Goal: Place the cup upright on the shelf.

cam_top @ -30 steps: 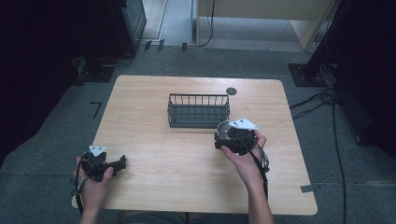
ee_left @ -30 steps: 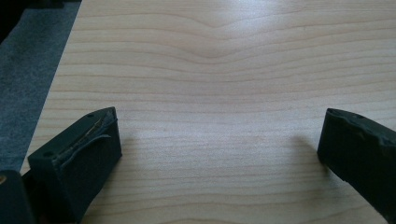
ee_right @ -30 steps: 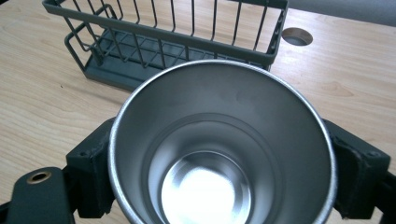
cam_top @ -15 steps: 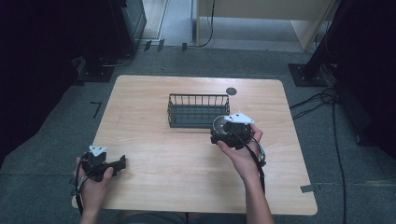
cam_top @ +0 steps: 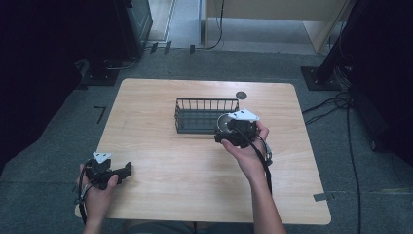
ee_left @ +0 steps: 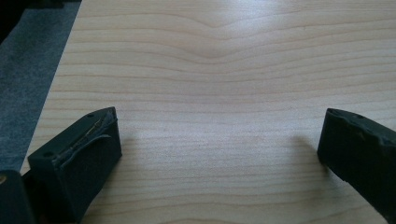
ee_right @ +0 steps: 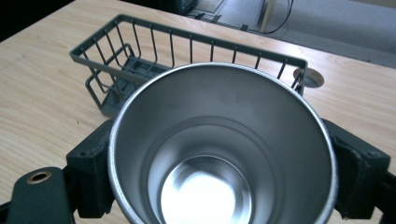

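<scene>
- In the high view a light wooden bench (cam_top: 195,195) fills the middle of the frame, with grey floor around it and dark equipment along the upper edges.
- A dark wire basket (cam_top: 192,117) stands on the bench just above the centre of the frame, long side facing the person.
- The right hand-held gripper (cam_top: 229,130) sits just right of centre in the high view, in the person's right hand (cam_top: 248,151), whose forearm comes up from the bottom edge.
- This right hand-held gripper is pinching a stainless steel cup (cam_top: 224,123), which sits at the basket's lower right corner; whether cup and basket touch cannot be told.
- In the right gripper view the cup (ee_right: 219,154) takes up the lower centre of the frame, its open mouth facing the camera and its shiny bottom visible inside.
- One black jaw presses each side of the cup, at lower left and lower right of that frame.
- Behind the cup's rim, in the upper half of that frame, lies the basket (ee_right: 140,51), with a small round grommet hole (ee_right: 311,78) in the bench at the right.
- The left hand-held gripper (cam_top: 117,173) rests at the lower left of the high view, near the bench's lower left corner, in the left hand (cam_top: 97,192).
- In the left gripper view its jaws stand spread wide at lower left and lower right, with bare wood grain between them.
</scene>
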The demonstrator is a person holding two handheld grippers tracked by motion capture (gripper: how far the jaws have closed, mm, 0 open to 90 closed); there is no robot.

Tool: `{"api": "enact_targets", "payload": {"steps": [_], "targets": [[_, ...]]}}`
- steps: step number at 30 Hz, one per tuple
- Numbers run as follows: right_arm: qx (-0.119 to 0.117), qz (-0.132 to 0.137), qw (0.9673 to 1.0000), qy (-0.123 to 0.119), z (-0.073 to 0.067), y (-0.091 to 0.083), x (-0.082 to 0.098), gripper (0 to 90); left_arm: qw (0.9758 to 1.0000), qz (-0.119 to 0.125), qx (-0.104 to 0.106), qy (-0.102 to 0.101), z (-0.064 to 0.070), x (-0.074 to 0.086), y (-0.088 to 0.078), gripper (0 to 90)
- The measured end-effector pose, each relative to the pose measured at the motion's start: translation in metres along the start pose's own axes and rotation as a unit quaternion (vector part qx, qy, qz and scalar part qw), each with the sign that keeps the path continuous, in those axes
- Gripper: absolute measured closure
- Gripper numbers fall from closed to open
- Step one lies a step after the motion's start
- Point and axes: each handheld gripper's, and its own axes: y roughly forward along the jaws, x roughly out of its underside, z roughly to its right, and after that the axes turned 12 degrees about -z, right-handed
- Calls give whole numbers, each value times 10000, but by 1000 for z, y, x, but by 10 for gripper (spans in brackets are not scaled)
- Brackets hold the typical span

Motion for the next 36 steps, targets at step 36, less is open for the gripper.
{"api": "enact_targets", "payload": {"steps": [36], "targets": [[107, 207, 9997, 89, 1, 29, -60, 135, 10000, -10, 4, 14, 0, 0, 0, 0]]}}
